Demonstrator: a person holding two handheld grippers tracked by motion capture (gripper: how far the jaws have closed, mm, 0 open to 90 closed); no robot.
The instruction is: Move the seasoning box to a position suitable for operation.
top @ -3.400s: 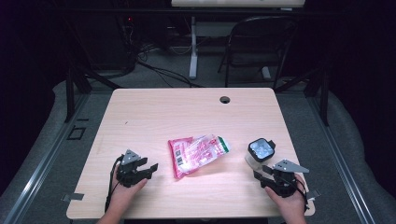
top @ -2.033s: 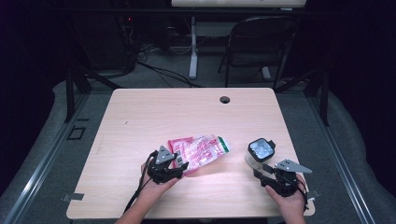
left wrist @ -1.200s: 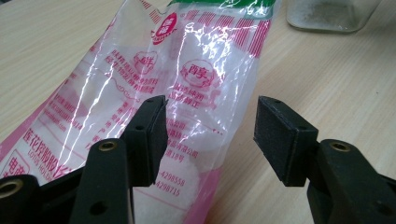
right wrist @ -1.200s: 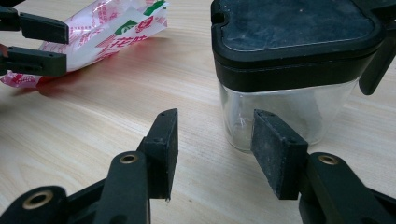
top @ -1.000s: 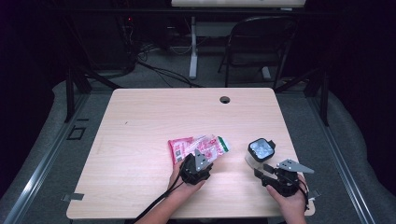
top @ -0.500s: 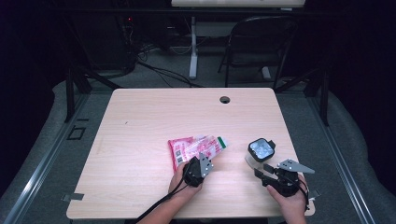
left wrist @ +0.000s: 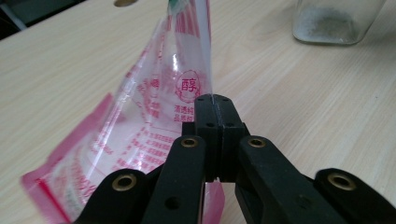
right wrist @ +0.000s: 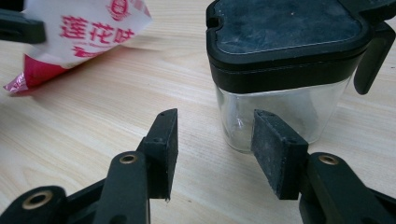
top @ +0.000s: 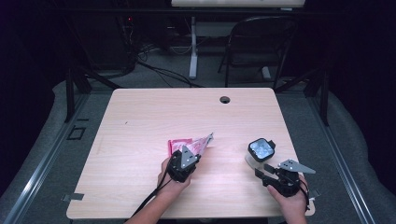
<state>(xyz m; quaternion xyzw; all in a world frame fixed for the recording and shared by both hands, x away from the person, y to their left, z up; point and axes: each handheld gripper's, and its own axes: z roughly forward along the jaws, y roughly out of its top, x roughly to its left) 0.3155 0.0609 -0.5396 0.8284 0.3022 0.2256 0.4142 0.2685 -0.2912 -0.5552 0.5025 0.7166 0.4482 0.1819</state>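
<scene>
near the front middle of the wooden table (top: 154,116), the left gripper (top: 184,161) is seen with its jaws pressed together on the edge of a red-and-clear plastic bag (left wrist: 154,107), which is now lifted and folded upward where half a second ago it lay flat. over the past few seconds this gripper has been brought in from the left front of the table to the bag. the right gripper (right wrist: 212,149) is kept where it was at the right front, its jaws spread apart and empty, just short of a glass jar with a black lid (right wrist: 285,60). the jar is unmoved. the pale tabletop carries a round cable hole (top: 225,99) near its far edge. beyond it, a dark room with a folding chair (top: 257,42) and floor cables (top: 154,65) is shown.
</scene>
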